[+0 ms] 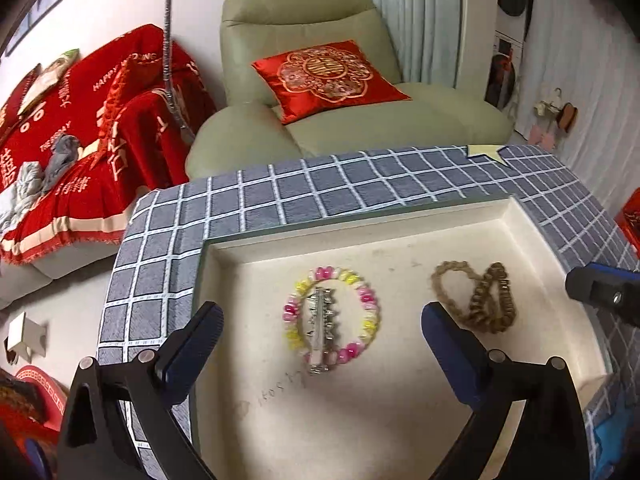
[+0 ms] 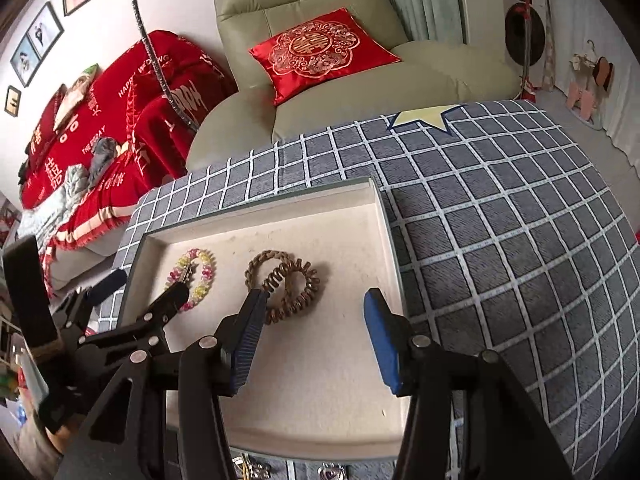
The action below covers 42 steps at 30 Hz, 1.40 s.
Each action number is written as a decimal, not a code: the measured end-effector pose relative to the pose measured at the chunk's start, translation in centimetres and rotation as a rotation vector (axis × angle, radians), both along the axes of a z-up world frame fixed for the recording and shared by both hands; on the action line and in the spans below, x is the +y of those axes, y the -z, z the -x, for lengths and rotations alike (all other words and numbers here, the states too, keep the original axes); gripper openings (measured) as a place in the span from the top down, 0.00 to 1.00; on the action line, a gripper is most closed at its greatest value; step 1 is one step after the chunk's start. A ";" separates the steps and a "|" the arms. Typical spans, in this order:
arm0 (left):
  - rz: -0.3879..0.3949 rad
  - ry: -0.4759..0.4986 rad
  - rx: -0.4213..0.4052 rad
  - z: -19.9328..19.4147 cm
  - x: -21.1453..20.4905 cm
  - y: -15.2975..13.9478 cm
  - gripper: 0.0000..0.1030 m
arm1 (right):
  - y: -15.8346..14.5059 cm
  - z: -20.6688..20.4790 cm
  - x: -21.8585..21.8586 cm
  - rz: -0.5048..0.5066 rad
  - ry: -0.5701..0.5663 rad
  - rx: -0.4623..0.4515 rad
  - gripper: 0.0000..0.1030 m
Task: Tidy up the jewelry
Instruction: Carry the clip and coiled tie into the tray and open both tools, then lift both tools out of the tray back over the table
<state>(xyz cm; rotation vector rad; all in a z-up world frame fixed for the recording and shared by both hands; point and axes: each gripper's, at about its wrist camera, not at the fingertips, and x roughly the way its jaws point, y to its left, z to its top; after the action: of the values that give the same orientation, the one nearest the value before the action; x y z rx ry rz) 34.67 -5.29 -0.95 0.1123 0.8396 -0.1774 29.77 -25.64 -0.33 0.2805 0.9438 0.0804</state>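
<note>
White felt lines the tray [image 1: 400,420], which sits on a table under a grey checked cloth [image 1: 160,248]. In the left wrist view the left gripper [image 1: 322,332] hangs over the tray's near-left part, tilted steeply down, its jaws released and spread wide with nothing pressed between them. Between and beyond them lies a pink-and-yellow bead bracelet [image 1: 370,308] with a silver hair clip [image 1: 320,332] resting across its middle. Right of the bracelet, still inside the tray, a brown coil hair tie [image 1: 496,300] overlaps a braided brown loop [image 1: 448,280]. In the right wrist view the right gripper [image 2: 316,340] points down over the tray's near half, jaws about half open and empty; the coil tie [image 2: 296,288] lies just beyond its left finger, the bracelet [image 2: 200,276] farther left beside the left gripper's finger. More metal pieces [image 2: 248,470] peek out on the cloth below the tray's near edge, too cropped to name. With four pieces laid down, the step seems to be letting go and fetching the next. Doing it well likely means lifting each gripper straight up clear of the tray wall, so no finger snags the coils or nudges the clip off the bracelet, then setting the next piece in the tray's bare near area.
</note>
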 end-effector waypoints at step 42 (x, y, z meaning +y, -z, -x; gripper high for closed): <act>0.081 0.118 0.058 21.0 6.2 0.2 0.00 | 2.4 14.6 0.6 -0.005 -0.043 0.063 0.10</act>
<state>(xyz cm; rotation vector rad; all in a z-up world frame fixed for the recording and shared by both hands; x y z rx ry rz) 13.71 0.90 -1.13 0.0812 0.8827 -0.3260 15.20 -25.08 -2.77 0.2685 1.0121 0.1142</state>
